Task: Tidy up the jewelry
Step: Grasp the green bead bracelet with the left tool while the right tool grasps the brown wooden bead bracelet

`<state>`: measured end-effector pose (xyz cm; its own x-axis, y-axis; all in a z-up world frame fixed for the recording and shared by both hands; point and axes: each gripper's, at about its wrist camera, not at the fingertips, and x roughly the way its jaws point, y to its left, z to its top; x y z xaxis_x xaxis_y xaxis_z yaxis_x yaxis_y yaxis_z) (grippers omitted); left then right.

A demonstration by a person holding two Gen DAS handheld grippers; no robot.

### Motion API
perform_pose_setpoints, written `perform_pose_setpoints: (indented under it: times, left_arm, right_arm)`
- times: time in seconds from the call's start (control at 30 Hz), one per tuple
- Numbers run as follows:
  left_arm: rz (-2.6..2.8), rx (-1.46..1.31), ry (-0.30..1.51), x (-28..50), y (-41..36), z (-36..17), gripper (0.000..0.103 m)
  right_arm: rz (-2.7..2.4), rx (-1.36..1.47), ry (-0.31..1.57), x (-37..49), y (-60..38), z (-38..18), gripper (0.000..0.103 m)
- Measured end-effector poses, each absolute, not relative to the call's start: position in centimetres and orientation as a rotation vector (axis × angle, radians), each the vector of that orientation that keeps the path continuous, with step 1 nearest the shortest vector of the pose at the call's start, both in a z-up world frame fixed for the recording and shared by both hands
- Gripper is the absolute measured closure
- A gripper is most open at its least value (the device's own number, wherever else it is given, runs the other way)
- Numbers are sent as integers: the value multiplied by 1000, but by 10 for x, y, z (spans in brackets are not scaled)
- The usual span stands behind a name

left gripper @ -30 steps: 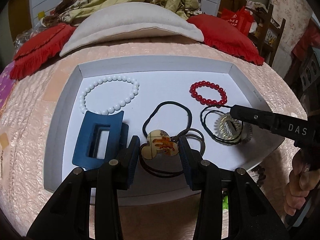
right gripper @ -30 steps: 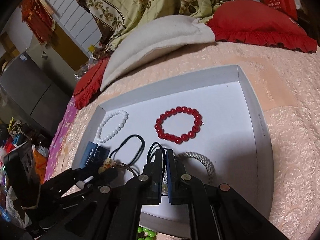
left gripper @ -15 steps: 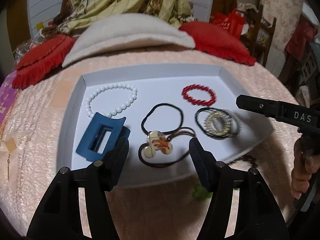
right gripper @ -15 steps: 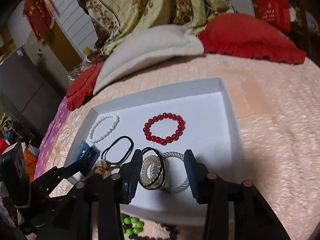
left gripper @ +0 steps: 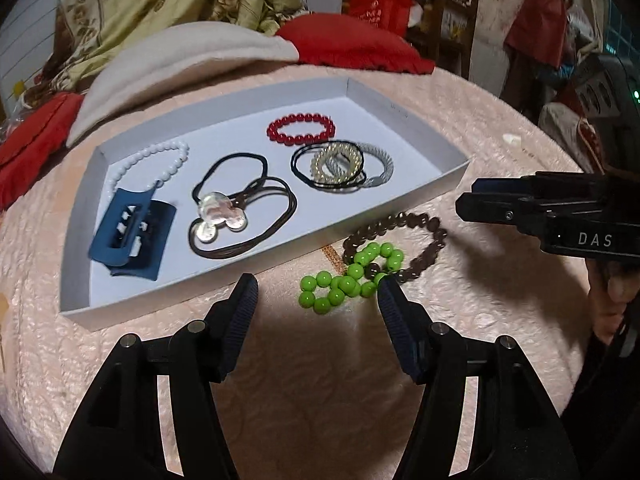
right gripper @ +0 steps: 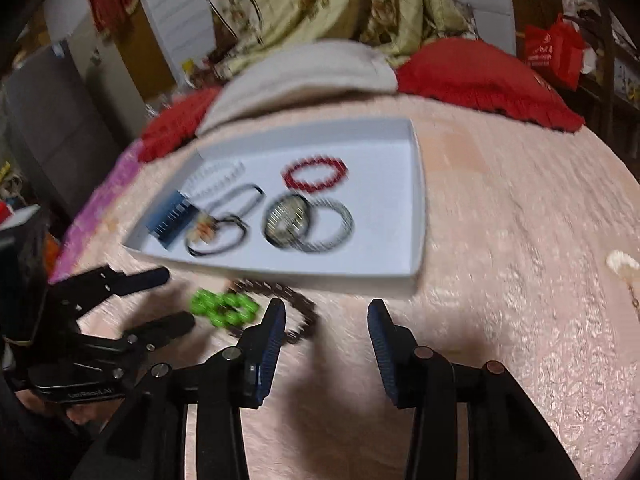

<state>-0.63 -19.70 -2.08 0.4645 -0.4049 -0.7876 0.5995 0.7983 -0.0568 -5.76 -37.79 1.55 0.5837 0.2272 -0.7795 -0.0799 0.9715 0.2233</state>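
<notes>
White tray [left gripper: 436,188] sits on the pink bedspread [left gripper: 320,380]. Contents, left to right in the left wrist view:
- blue claw clip [left gripper: 130,236], near-left corner
- white bead bracelet [left gripper: 160,164] behind it, touching the clip's far end
- black and brown hair ties [left gripper: 256,216] with a shiny charm [left gripper: 218,216], centre
- red bead bracelet [left gripper: 301,129] toward the far wall
- pearl hair tie [left gripper: 336,162] ringed by thin black elastic, overlapping a grey braided bracelet [left gripper: 382,164] on its right

Outside the tray, just beside its near wall: green bead bracelet [left gripper: 348,278] bunched on top of a dark brown bead bracelet [left gripper: 404,240], the two touching.

Left gripper [left gripper: 316,296]: jaws spread, nothing between the pads, held over bare bedspread with the green beads right at its right fingertip.

Right gripper [right gripper: 326,316]: jaws apart, empty, in front of the tray's near wall; the brown beads sit by its left finger. That view is motion-blurred. In the left view it juts in from the right edge, with a hand [left gripper: 612,300] under it.
</notes>
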Motion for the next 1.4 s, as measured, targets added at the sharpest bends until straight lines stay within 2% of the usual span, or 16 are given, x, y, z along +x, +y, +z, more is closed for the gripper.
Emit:
perform_pose_setpoints:
  times: [0.3, 0.37, 0.4, 0.43, 0.5, 0.6, 0.67, 0.77, 0.93, 1.07, 1.4]
  left_arm:
    - [-650, 288, 894, 2, -212, -36, 42]
    - [-660, 291, 885, -1, -214, -36, 61]
    - [-668, 287, 887, -1, -214, -36, 77]
    - [-675, 284, 891, -2, -215, -36, 87]
    - [-693, 293, 892, -6, -217, -35, 95]
    - [-706, 298, 898, -13, -218, -35, 95]
    - [-714, 284, 904, -17, -217, -32, 95]
    - [-701, 261, 887, -21, -208, -18, 95]
    - [-646, 143, 867, -23, -167, 10, 95]
    - [-585, 45, 832, -24, -134, 29, 95]
    - [-483, 75, 850, -15, -133, 18, 95]
  right_arm:
    - [170, 132, 996, -28, -364, -8, 62]
    - [163, 77, 988, -26, -356, -10, 62]
    - [157, 56, 987, -27, -354, -10, 62]
    - [152, 36, 988, -27, -351, -11, 62]
    - [143, -37, 987, -30, -343, -12, 62]
    - [161, -106, 973, -37, -335, -13, 72]
    - [197, -143, 968, -41, -330, -13, 87]
    - [218, -208, 965, -49, -321, -13, 94]
    - [214, -178, 973, -56, -327, -10, 95]
    - [248, -62, 894, -67, -341, 14, 95]
    - [332, 67, 772, -81, -339, 52, 95]
